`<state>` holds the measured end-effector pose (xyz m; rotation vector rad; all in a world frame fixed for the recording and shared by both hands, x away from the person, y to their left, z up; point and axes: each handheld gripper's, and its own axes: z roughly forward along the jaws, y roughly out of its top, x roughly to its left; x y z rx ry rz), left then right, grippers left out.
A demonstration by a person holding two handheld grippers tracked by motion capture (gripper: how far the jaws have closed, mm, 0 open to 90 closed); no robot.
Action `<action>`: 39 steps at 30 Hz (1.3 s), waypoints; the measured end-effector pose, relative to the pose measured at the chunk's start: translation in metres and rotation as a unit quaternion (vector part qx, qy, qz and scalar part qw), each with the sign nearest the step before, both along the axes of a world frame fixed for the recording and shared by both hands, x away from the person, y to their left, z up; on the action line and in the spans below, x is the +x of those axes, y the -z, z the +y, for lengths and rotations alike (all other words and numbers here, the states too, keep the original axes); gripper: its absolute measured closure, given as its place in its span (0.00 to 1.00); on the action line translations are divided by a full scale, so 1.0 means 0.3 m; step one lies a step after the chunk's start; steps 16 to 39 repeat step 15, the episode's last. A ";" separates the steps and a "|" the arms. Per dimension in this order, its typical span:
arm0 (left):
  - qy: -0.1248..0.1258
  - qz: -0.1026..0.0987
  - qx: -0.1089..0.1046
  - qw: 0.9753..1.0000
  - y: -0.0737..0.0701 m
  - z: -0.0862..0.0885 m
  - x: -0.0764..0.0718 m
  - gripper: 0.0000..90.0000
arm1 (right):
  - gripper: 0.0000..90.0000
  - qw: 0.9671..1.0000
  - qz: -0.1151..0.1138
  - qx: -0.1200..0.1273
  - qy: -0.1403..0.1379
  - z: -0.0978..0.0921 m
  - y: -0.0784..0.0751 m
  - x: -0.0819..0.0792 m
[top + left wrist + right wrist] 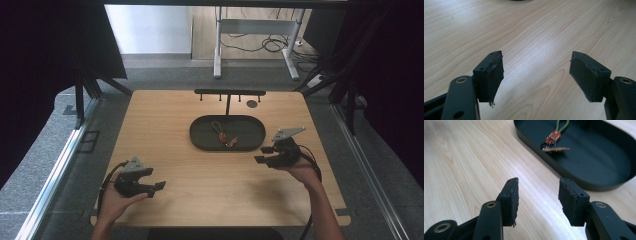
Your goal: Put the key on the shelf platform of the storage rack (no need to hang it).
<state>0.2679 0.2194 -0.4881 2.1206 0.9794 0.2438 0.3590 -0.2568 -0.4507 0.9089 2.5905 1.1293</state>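
A dark oval tray (200, 136) lies on the wooden table, and in it rests a keychain (221, 135) with an olive cord loop, an orange-brown tab and a small wooden tag. In the right gripper view the keychain (553, 139) lies in the tray (574, 178) up and to the right of the jaws. My right gripper (262, 154) hovers open just right of the tray's near end, nothing between its fingers; it appears again as the right gripper (537, 195). My left gripper (159, 187) stands open and empty near the table's front left, over bare wood, also seen as the left gripper (536, 72).
A black hook rack (229, 93) on a thin post stands behind the tray, with a round dark disc (252, 103) on the table beside it. A metal frame with cables (255, 35) sits on the floor beyond the table.
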 end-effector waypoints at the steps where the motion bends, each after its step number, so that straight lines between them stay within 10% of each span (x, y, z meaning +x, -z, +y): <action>1: 0.002 0.000 0.000 1.000 0.001 -0.002 0.001 0.31 | 0.56 1.000 0.002 -0.001 0.000 -0.003 0.011 -0.009; 9: 0.002 0.000 0.003 1.000 0.002 -0.007 -0.001 0.31 | 0.54 1.000 0.011 -0.002 0.007 -0.008 0.090 -0.054; 39: -0.002 0.003 -0.004 1.000 0.004 -0.012 0.004 0.31 | 0.49 1.000 -0.001 0.009 0.017 -0.016 0.083 -0.070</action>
